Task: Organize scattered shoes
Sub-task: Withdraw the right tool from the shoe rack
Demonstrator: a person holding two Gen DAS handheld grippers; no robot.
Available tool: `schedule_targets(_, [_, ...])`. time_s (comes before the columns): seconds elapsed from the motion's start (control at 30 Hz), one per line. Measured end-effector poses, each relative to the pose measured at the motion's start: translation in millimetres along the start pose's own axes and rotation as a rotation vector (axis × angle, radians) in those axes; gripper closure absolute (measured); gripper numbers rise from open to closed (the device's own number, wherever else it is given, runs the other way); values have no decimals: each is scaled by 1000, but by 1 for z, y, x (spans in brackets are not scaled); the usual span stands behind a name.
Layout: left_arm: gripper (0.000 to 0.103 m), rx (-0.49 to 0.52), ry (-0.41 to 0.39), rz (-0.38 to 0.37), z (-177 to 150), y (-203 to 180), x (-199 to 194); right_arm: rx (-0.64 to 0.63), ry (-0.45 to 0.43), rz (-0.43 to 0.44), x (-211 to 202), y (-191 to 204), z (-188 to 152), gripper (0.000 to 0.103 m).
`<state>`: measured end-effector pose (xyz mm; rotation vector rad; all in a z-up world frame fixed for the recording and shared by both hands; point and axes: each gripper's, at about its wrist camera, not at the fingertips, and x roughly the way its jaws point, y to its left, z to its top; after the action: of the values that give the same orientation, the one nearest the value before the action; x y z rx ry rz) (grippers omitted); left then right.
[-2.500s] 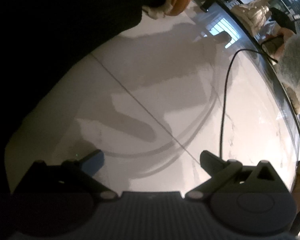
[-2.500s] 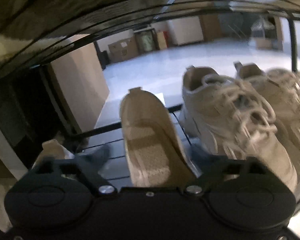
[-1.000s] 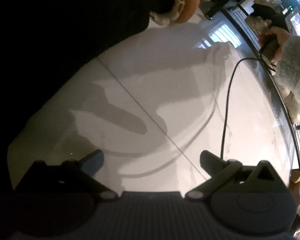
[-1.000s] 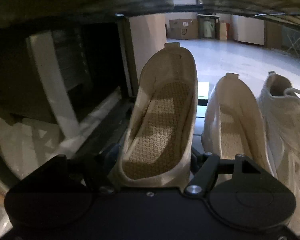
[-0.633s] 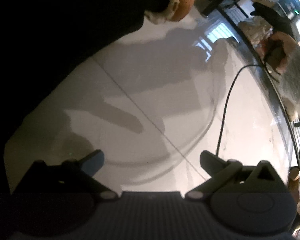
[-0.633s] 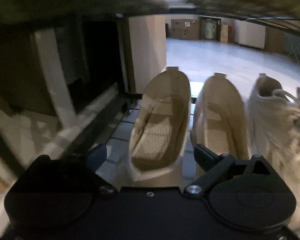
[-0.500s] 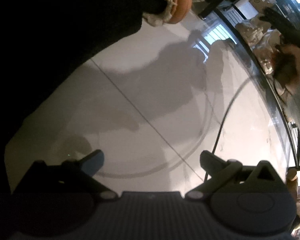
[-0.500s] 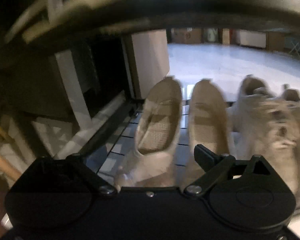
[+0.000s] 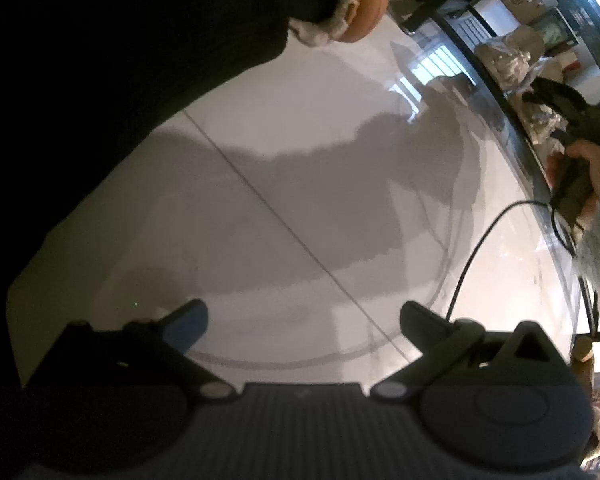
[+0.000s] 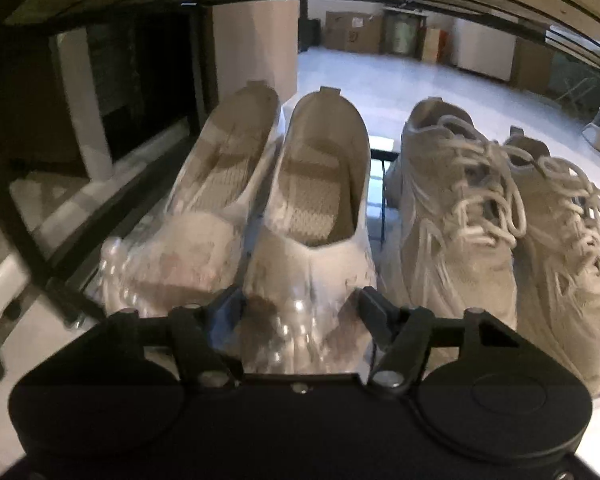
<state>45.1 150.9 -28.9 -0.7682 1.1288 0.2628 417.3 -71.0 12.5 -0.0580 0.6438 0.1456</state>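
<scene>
Shoes sat in a row on the rack: sneakers, then slip-ons.
I had the right gripper spread astride the right slip-on's toe, risking nudging it askew; left gripper hung agape, empty, above floor.

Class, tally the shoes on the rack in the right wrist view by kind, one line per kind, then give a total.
Slip-on shoes: 2 (one, the other)
Lace-up sneakers: 2 (one, the other)
Total: 4
</scene>
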Motion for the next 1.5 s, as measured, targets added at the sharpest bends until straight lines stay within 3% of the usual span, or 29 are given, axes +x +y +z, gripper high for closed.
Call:
schedule_targets(0.13, [1,22,-6,-6,-3,-3,-1,2,13,-21,5,6,5,44])
schedule_targets(0.2, [1,39,-6,-15,-4,-6,0,6,-3,-24,-11,8,3,29])
schedule_targets(0.23, [1,52,-9,-21,-4,-8,1,27,-17,-18,-27,5,0,9])
schedule_targets(0.27, [1,68,-13,-28,-5,-10,1,53,-29,-6,-44,0,-3,3])
schedule_targets(0.4, [1,132,-23,-47,-8,-15,5,164,-10,98,-126,-30,-35,2])
schedule_targets(0.57, [1,236,-41,-32,-16,-21,12,266,74,118,-221,-82,-101,0])
schedule_targets(0.67, [1,291,-70,-10,-21,-26,13,386,94,84,-290,-133,-160,0])
schedule_targets(0.77, [1,354,-129,32,-30,-32,8,600,8,-9,-355,-182,-218,0])
schedule_targets(0.83, [1,406,-169,69,-37,-38,6,818,-145,-84,-403,-215,-270,0])
schedule_targets(0.9, [1,469,-196,114,-45,-48,4,986,-267,-85,-427,-235,-305,0])
schedule_targets(1.03, [1,525,-216,143,-62,-64,-3,1027,-360,-28,-432,-247,-312,0])
schedule_targets(1.5, [1,491,-219,236,-84,-100,-4,1098,-387,108,-434,-269,-330,0])
